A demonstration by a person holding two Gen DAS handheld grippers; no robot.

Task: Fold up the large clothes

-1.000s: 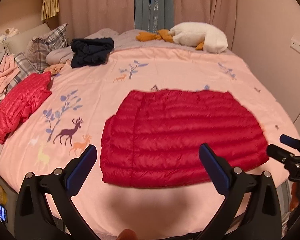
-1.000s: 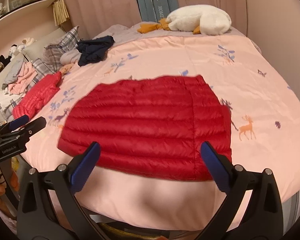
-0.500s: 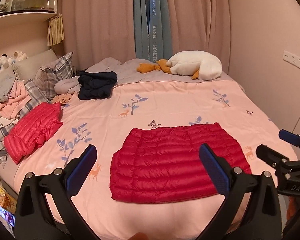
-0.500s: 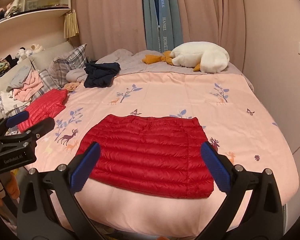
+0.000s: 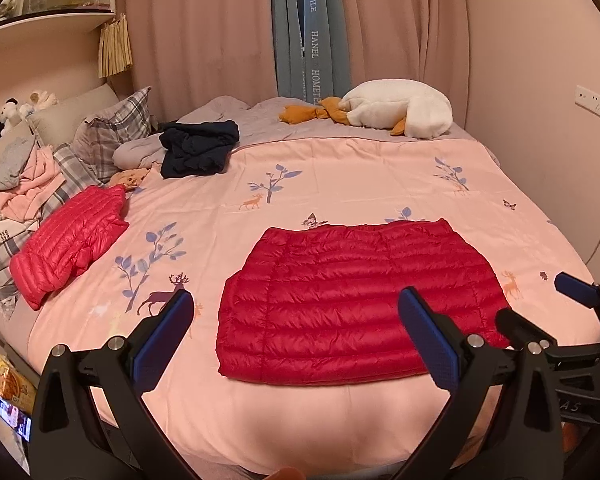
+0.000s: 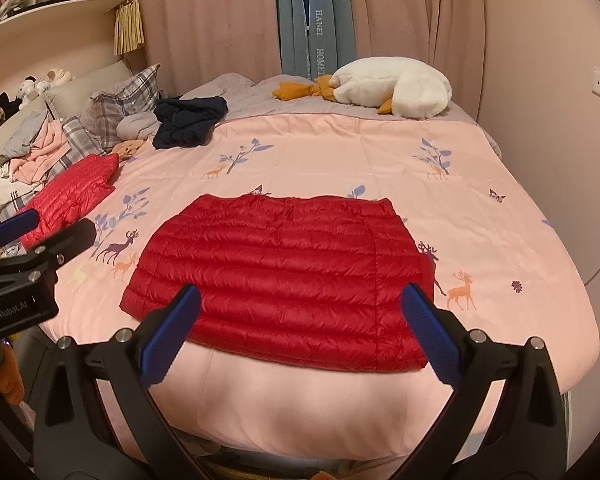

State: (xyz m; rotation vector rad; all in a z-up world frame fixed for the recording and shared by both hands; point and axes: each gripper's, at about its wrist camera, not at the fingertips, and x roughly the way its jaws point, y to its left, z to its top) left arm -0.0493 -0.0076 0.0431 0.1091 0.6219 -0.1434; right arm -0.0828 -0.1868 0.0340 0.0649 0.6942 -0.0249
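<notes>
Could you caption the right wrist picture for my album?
Open right gripper above a folded red down jacket on a pink bedspread.

You are in a home bedroom: a bed (image 5: pixel 340 168) under a pink deer-print cover, plaid pillows (image 5: pixel 112 128) and a plush goose (image 5: pixel 400 108) at its far side, drawn pink curtains (image 5: pixel 204 28) behind, soft toys (image 5: pixel 28 104) by a wall shelf (image 5: pixel 52 16).

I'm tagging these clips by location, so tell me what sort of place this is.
Most likely a home bedroom. A bed with a pink deer-print duvet fills the view, plaid pillows and a white goose plush sit at its head and far side, and floor-length curtains hang behind.
</notes>
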